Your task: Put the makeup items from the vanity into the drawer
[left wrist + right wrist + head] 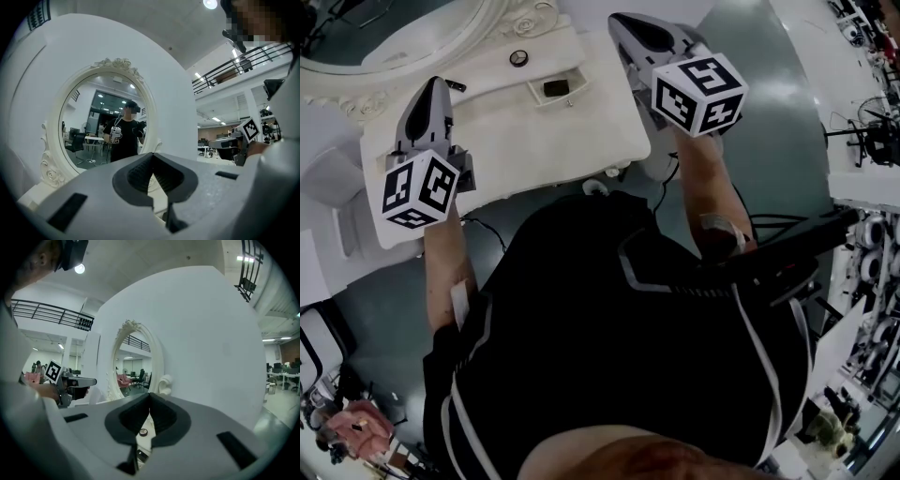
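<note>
In the head view, a small round compact [518,58] lies on the white vanity top [487,141], just in front of the mirror. To its right a small drawer [570,73] stands open with a dark item [555,88] inside. My left gripper [436,82] hovers over the vanity's left part, shut and empty. My right gripper [617,19] hangs past the vanity's right end, also shut with nothing held. In the right gripper view, the compact [143,432] and the drawer's dark item [140,454] show through the gap below the closed tips [150,397]. The left gripper [151,157] faces the mirror.
An oval, ornately framed mirror [394,28] [103,126] [136,366] stands at the back of the vanity. A white seat [328,178] sits left of the vanity. Cables [487,230] lie on the floor under its front edge. White shelving [862,112] runs along the right.
</note>
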Tool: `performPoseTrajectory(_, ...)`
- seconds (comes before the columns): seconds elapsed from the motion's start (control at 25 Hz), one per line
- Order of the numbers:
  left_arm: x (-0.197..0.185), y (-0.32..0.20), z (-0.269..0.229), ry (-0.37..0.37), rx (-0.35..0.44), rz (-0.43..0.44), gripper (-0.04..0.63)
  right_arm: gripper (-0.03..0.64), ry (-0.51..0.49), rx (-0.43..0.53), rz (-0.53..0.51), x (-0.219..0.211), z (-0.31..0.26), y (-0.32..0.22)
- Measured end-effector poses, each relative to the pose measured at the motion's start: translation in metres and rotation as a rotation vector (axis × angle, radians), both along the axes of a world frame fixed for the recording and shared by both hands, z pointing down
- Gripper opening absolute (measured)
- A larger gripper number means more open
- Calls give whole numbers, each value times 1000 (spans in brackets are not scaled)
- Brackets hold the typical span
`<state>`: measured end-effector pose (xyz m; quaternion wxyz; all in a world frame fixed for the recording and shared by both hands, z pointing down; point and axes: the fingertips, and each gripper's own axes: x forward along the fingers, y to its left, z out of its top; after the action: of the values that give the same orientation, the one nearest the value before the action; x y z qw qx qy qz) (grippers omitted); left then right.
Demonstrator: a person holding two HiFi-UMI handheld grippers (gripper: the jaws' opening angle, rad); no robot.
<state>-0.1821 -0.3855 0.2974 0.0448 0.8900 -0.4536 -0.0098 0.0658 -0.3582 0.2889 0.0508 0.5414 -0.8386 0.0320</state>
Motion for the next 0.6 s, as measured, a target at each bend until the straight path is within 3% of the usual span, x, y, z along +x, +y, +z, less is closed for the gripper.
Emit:
performPoseTrajectory(0.24, -2, -1, 3, 18, -4, -21, 3, 5, 18, 25, 13, 2, -3, -8)
performPoseTrajectory(0.6, -8, -6, 5, -15, -5, -53, 3, 3, 33, 24, 9, 1, -2, -19)
